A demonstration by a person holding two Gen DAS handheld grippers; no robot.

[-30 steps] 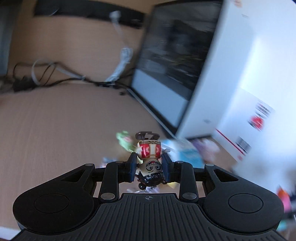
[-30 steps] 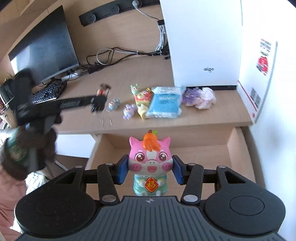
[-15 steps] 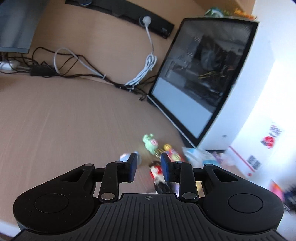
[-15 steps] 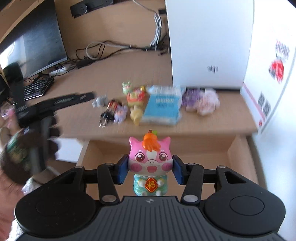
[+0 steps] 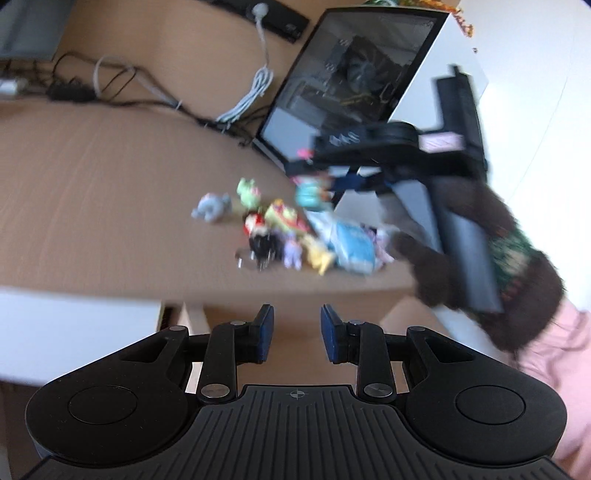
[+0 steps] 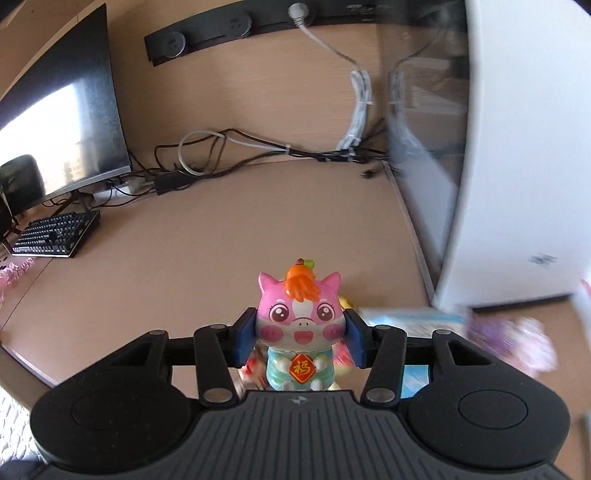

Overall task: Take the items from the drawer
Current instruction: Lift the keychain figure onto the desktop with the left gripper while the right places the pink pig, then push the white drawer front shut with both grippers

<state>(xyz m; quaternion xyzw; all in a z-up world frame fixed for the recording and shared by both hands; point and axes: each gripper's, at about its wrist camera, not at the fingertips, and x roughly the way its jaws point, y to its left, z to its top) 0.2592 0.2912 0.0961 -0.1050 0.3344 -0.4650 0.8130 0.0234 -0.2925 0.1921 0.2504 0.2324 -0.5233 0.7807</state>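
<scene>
My right gripper (image 6: 300,334) is shut on a pink pig toy (image 6: 300,325) with an orange tuft and a teal body, held above the desk near the toy pile. In the left wrist view the right gripper (image 5: 314,173) hangs over that pile with the toy blurred between its fingers. My left gripper (image 5: 295,332) is open and empty, pulled back off the desk edge over the open drawer (image 5: 295,354). On the desk lie a red-and-black keychain figure (image 5: 258,236), a grey toy (image 5: 212,208), a green toy (image 5: 248,189) and a blue packet (image 5: 351,243).
A white computer case (image 6: 517,166) with a glass side stands at the right. Cables (image 6: 229,155) run along the back wall under a power strip (image 6: 229,29). A monitor (image 6: 62,129) and keyboard (image 6: 55,234) sit at the left. A person's dark sleeve (image 5: 491,258) holds the right gripper.
The left gripper let go of the keychain figure on the desk, opened and drew back over the drawer. The right gripper carried the pig toy up from the drawer to above the desk.
</scene>
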